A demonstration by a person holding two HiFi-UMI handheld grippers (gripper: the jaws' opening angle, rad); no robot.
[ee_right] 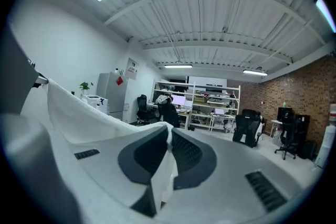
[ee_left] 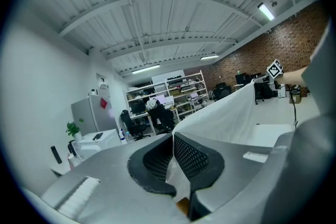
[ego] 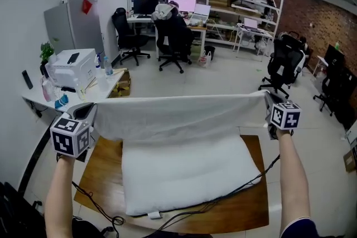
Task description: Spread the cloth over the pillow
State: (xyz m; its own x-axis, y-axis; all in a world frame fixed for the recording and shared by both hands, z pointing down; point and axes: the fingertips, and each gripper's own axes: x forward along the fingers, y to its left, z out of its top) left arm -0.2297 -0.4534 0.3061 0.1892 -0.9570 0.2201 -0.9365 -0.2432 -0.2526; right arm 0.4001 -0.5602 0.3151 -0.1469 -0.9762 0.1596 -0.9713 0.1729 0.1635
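A white cloth (ego: 178,114) hangs stretched between my two grippers above a white pillow (ego: 187,173) that lies on a low wooden table (ego: 103,161). My left gripper (ego: 89,115) is shut on the cloth's left corner; in the left gripper view the cloth (ee_left: 223,118) runs out from between the black pads (ee_left: 197,157). At the right end my right gripper (ego: 269,102) is shut on the other corner, and in the right gripper view the cloth (ee_right: 79,115) is pinched in the right gripper (ee_right: 168,152). The cloth's lower edge covers the pillow's far side.
A black cable (ego: 223,198) trails across the table's front. A white desk (ego: 83,92) with a printer (ego: 72,67) stands at the left. Office chairs (ego: 173,39), shelves (ego: 223,3) and another chair (ego: 281,67) stand further back on the grey floor.
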